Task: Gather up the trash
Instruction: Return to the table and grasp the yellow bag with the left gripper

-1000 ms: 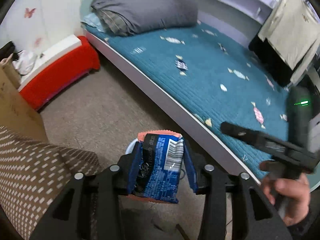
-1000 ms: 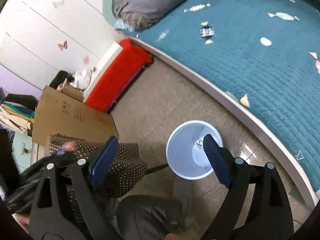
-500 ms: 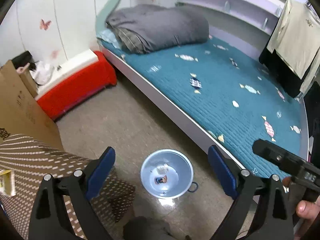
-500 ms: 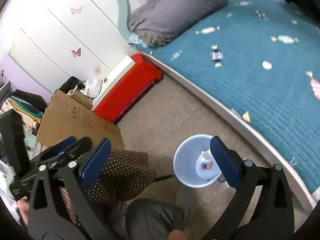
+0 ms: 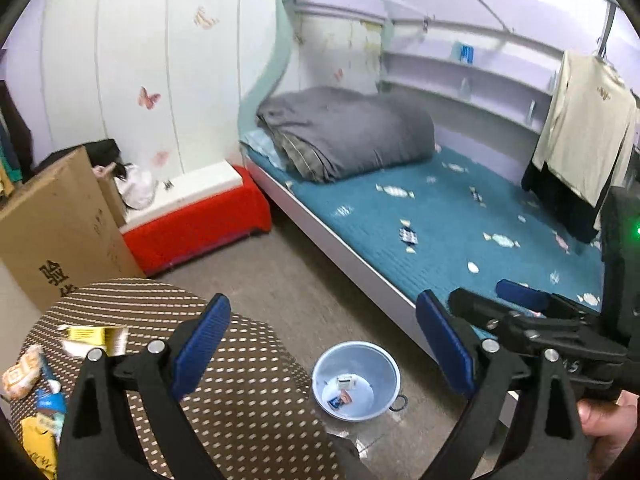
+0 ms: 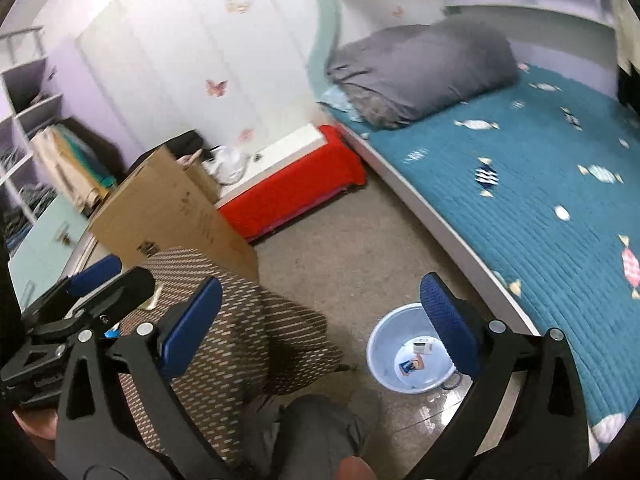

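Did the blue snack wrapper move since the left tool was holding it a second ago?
Yes. The wrapper has dropped out of the left tool and now lies at the bottom of the blue bin on the floor beside the bed.

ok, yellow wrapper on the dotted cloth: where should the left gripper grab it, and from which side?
Probably by the wrapper's near edge, which looks slightly lifted off the dotted cloth. It lies flat, so come from above with the left gripper tilted down, one pad sliding under that edge and the other closing on top. The gripper is open and empty now. The neighbouring snack packs crowd its left side, so avoid that.
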